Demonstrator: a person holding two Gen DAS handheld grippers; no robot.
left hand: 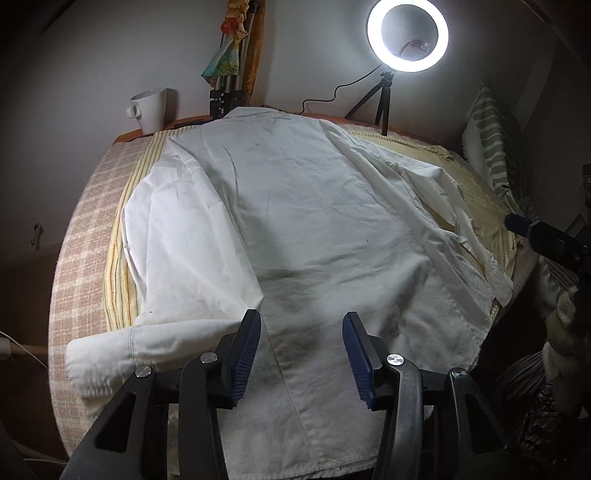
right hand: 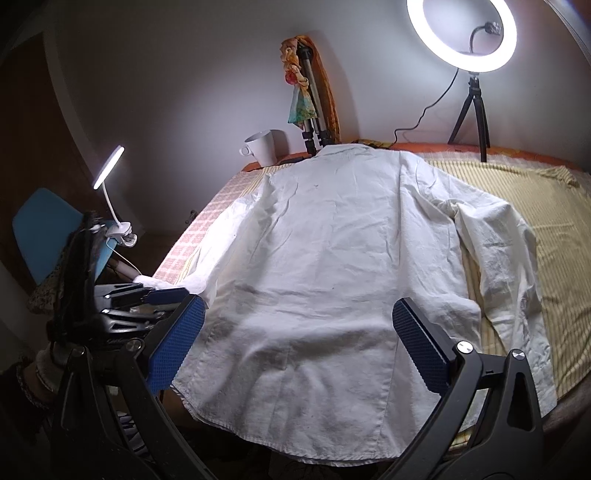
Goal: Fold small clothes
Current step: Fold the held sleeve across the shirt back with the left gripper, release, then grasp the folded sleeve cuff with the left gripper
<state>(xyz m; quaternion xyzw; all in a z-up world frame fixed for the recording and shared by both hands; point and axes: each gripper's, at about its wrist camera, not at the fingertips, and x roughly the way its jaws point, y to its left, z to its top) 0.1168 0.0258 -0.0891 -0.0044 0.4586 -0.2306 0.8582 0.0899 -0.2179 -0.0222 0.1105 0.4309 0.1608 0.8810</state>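
Note:
A white long-sleeved shirt (left hand: 303,221) lies spread back-up on the table, collar at the far end, hem hanging over the near edge. It also fills the right wrist view (right hand: 332,266). Its left sleeve (left hand: 122,347) lies folded along the left side, and its right sleeve (right hand: 506,266) lies along the right. My left gripper (left hand: 301,354) is open, just above the hem near the left sleeve. My right gripper (right hand: 299,347) is open wide over the hem's middle. The right gripper shows in the left wrist view (left hand: 532,232) at the far right, and the left gripper appears in the right wrist view (right hand: 147,295) at the left.
The table carries a yellow striped cloth (right hand: 535,206) over a checked cover (left hand: 81,258). A white mug (left hand: 149,109), a folded tripod (left hand: 229,74) and a lit ring light on a small tripod (left hand: 406,33) stand at the far edge. A clip lamp (right hand: 110,173) and a blue chair (right hand: 40,225) are left.

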